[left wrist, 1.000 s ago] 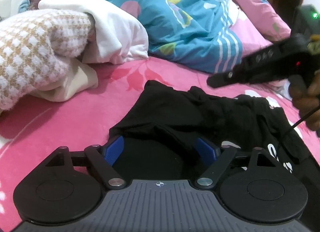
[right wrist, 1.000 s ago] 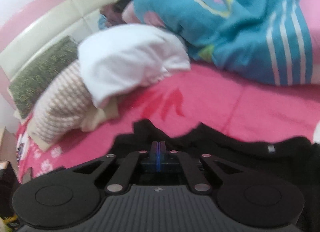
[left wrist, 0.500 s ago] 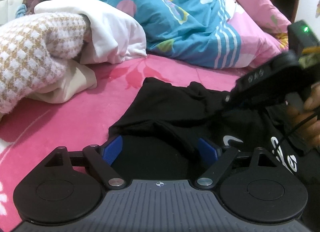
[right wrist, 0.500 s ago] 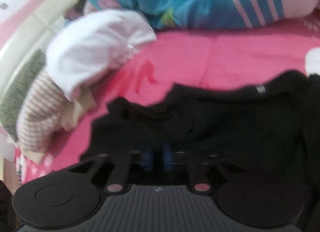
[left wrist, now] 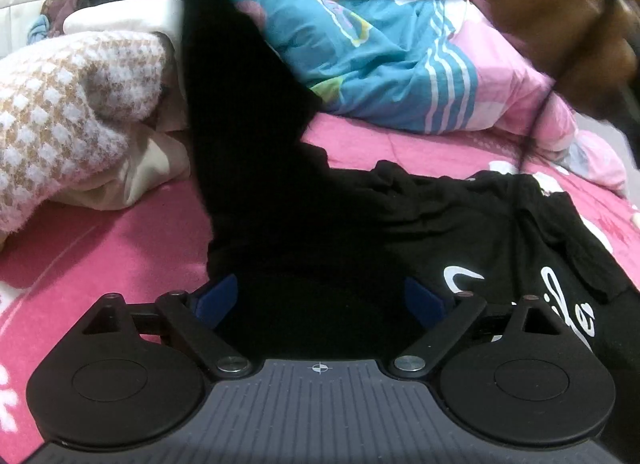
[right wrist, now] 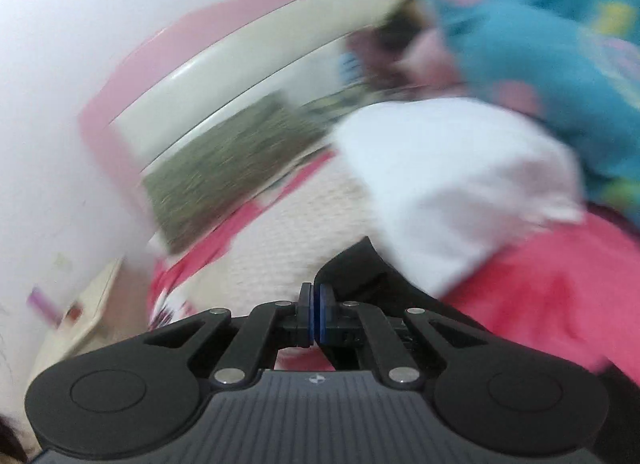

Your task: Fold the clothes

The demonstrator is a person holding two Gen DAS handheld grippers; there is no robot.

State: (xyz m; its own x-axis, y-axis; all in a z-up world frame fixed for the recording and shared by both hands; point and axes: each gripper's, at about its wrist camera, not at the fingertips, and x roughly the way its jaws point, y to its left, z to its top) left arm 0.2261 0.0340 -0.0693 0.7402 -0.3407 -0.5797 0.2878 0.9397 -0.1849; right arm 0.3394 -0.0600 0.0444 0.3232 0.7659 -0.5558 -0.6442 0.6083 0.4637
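Lifting one edge of the black garment [left wrist: 420, 224] off the pink bed [left wrist: 120, 240]

Right fingers [right wrist: 314, 318] pinched narrow on a fold of it, raised, likely to open it for folding; left fingers [left wrist: 320, 300] spread wide, low over cloth lying between and beyond them; farther off, checked blanket [left wrist: 68, 104], blue quilt [left wrist: 380, 64].

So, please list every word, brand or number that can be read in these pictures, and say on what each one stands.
Black shirt: white script print, partly hidden by folds and the left gripper; it cannot be read as a word.
Blue quilt: only patterns and stripes, no text.
Pink sheet: white marks, no legible letters.
Right wrist view: blurred by motion; nothing readable.
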